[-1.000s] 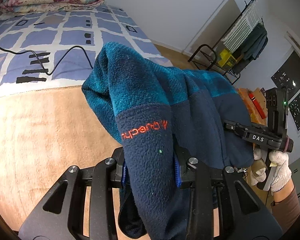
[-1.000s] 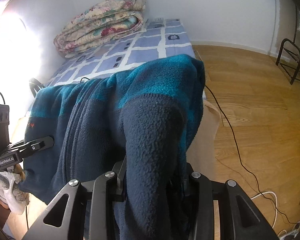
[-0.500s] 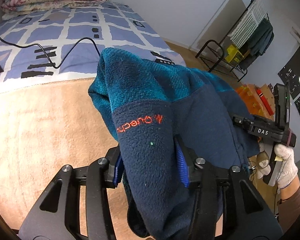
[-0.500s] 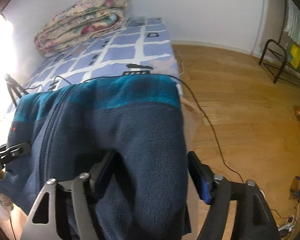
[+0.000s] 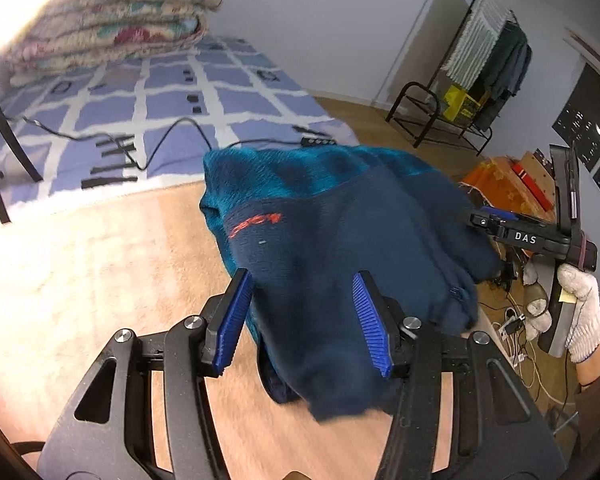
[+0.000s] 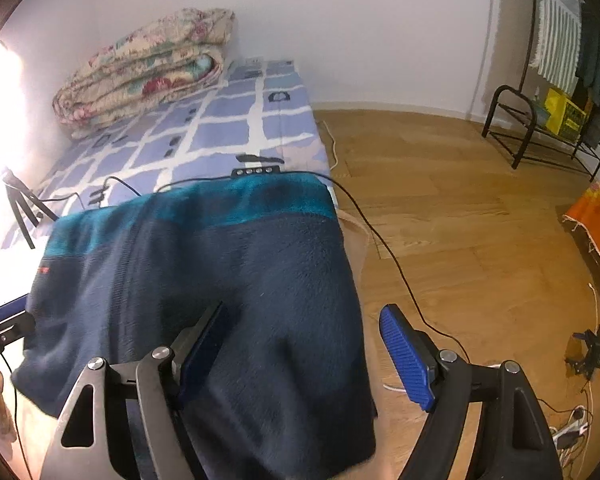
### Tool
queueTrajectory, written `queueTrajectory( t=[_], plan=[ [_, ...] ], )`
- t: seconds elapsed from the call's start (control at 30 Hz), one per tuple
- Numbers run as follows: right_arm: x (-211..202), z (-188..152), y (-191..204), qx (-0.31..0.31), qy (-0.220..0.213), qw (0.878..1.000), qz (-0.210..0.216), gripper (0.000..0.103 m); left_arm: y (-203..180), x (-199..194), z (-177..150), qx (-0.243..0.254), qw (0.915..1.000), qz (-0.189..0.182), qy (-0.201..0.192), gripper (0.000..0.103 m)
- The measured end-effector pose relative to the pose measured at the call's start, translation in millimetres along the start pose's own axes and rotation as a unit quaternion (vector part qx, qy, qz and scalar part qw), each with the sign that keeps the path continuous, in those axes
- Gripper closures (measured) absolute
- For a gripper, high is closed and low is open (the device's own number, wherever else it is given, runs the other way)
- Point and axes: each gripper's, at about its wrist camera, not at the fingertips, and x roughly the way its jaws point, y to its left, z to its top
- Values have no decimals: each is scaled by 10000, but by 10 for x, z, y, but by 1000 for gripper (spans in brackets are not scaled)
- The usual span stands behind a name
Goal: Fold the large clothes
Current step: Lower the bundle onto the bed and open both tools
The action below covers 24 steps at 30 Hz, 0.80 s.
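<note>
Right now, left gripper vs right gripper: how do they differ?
The left gripper has fleece jacket filling the gap between its blue pads; the right gripper stands wider, with the jacket lying only against its left pad and its right pad bare over the floor. Shared: both have just been opening, and neither clamps the jacket.

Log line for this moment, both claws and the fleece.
left claw: open, just opening | right claw: open, just opening | fleece jacket: released, between both claws' pads, on beige rug
</note>
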Motion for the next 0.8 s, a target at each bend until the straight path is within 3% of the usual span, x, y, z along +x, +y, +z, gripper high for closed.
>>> queueTrajectory(
  t=[0.53,0.8],
  plan=[
    [-1463,-348,463,-36,-576,9981,228,23,-681,-1641,-228,514,9967,-159,-607,49],
    [-2309,-589,734,-130,-760,9965,328,23,-932,-2532,-533,620,9944,-81,-850,49]
  ],
)
